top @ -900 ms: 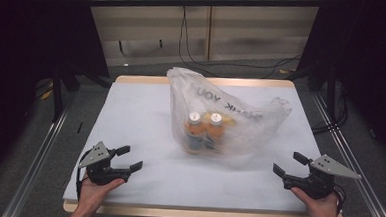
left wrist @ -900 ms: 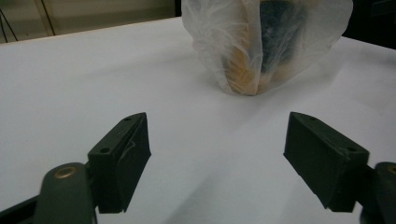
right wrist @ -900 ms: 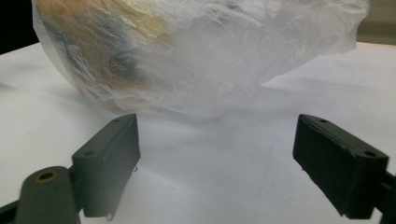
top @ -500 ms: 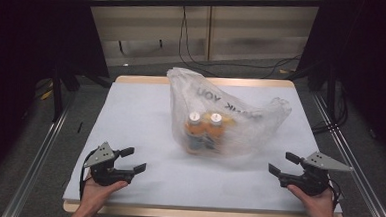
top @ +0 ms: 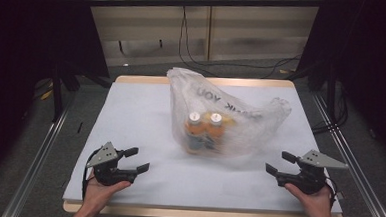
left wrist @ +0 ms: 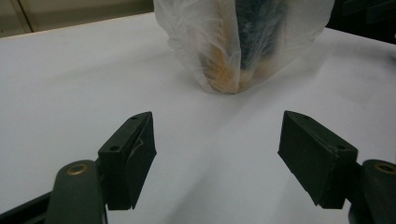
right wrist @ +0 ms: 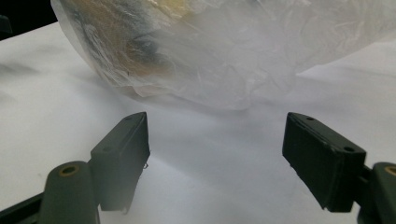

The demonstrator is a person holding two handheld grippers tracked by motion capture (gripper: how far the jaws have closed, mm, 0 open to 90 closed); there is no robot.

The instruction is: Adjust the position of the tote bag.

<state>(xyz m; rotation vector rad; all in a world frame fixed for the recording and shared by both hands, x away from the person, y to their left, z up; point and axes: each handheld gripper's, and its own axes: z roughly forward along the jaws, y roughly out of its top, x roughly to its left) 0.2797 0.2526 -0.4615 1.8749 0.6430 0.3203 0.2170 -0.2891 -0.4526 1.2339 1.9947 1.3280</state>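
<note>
We held the left gripper [top: 136,158] at seven o'clock and the right gripper [top: 280,162] at four, jaws spread, where a careless pinch could tear the thin plastic bag [top: 225,115] of bottles [top: 204,129].

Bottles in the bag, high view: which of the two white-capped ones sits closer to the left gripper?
The bottle on the left of the pair inside the plastic bag; its twin stands beside it, on the side away from the left gripper.
</note>
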